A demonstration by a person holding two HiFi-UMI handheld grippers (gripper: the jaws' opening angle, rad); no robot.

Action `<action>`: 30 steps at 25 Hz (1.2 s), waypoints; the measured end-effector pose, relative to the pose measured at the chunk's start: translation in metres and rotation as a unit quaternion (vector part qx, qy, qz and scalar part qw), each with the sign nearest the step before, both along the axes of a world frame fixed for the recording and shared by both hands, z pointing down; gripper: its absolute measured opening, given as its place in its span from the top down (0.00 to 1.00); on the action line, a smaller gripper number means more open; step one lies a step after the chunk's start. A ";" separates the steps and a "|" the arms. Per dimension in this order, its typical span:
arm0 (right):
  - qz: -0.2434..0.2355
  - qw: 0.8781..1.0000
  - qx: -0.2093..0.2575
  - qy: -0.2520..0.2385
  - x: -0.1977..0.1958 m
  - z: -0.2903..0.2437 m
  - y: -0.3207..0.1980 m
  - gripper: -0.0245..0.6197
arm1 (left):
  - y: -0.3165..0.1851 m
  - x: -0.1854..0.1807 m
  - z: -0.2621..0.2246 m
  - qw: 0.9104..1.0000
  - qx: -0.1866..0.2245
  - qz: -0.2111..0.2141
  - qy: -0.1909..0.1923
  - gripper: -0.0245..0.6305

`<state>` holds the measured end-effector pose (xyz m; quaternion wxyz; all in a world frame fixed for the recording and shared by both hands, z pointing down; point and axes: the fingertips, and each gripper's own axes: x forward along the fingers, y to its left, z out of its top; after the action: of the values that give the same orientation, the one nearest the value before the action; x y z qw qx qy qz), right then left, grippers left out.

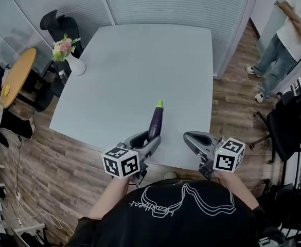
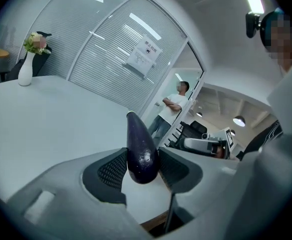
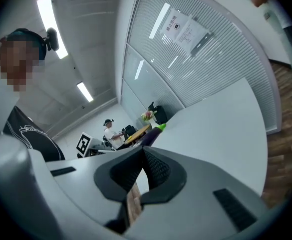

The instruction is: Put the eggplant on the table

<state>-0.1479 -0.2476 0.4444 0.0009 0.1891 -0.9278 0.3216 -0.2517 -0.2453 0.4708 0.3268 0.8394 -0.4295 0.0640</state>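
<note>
At the near edge of the white table point(image 1: 140, 60), your left gripper point(image 1: 149, 138) had its jaws closed on the eggplant point(image 1: 156, 121). The two dark ribbed pads pressed the thick purple end from either side, as the left gripper view showed point(image 2: 142, 159). The eggplant point(image 2: 141, 151) pointed away from you toward the far side, green stem end farthest out, its length lying over the tabletop. Whether it touched the surface could not be told.

Your right gripper point(image 1: 191, 137) sat just to the right of it, also at the near edge and apart from the eggplant. Its jaws met at the tips with nothing between them point(image 3: 143, 151). From that side the eggplant point(image 3: 153, 133) showed beyond the pads, off to the left.

A white vase of flowers point(image 1: 73, 60) stood at the far left corner of the table. Beyond it on the left was a round wooden table point(image 1: 17, 76). A person in a white shirt point(image 1: 289, 30) stood on the wooden floor point(image 1: 63, 169) at the far right, arms folded.
</note>
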 end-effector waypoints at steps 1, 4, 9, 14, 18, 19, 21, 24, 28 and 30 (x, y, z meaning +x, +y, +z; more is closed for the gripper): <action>0.008 1.000 -0.005 0.003 0.003 0.005 -0.004 0.95 | -0.006 0.000 0.007 1.000 -0.004 0.003 0.002 0.65; 0.030 0.999 -0.018 0.004 0.013 0.018 -0.014 0.95 | -0.022 0.002 0.026 1.000 -0.019 0.011 0.001 0.65; 0.055 0.998 -0.030 0.004 0.030 0.031 -0.023 0.95 | -0.040 0.009 0.061 0.998 -0.035 0.032 -0.046 0.65; 0.079 0.996 -0.038 0.016 0.041 0.041 -0.030 0.95 | -0.046 0.015 0.093 0.993 -0.050 0.057 -0.094 0.65; 0.089 0.995 -0.048 0.015 0.047 0.050 -0.031 0.95 | -0.051 0.016 0.117 0.988 -0.063 0.068 -0.125 0.65; 0.092 0.994 -0.052 0.016 0.049 0.053 -0.031 0.95 | -0.052 0.016 0.123 0.986 -0.066 0.071 -0.132 0.65; 0.100 0.993 -0.059 0.018 0.053 0.057 -0.032 0.95 | -0.054 0.017 0.132 0.984 -0.071 0.077 -0.142 0.65; 0.110 0.992 -0.066 0.017 0.060 0.062 -0.032 0.95 | -0.055 0.018 0.144 0.982 -0.080 0.084 -0.150 0.65; 0.119 0.990 -0.072 0.008 0.064 0.066 -0.031 0.95 | -0.056 0.020 0.155 0.978 -0.083 0.094 -0.167 0.65; 0.124 0.989 -0.077 0.006 0.066 0.069 -0.030 0.95 | -0.057 0.021 0.157 0.976 -0.079 0.100 -0.179 0.65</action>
<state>-0.0820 -0.2772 0.5135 -0.0189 0.3042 -0.8696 0.3886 -0.2304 -0.3026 0.6276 0.3023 0.8243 -0.3887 0.2792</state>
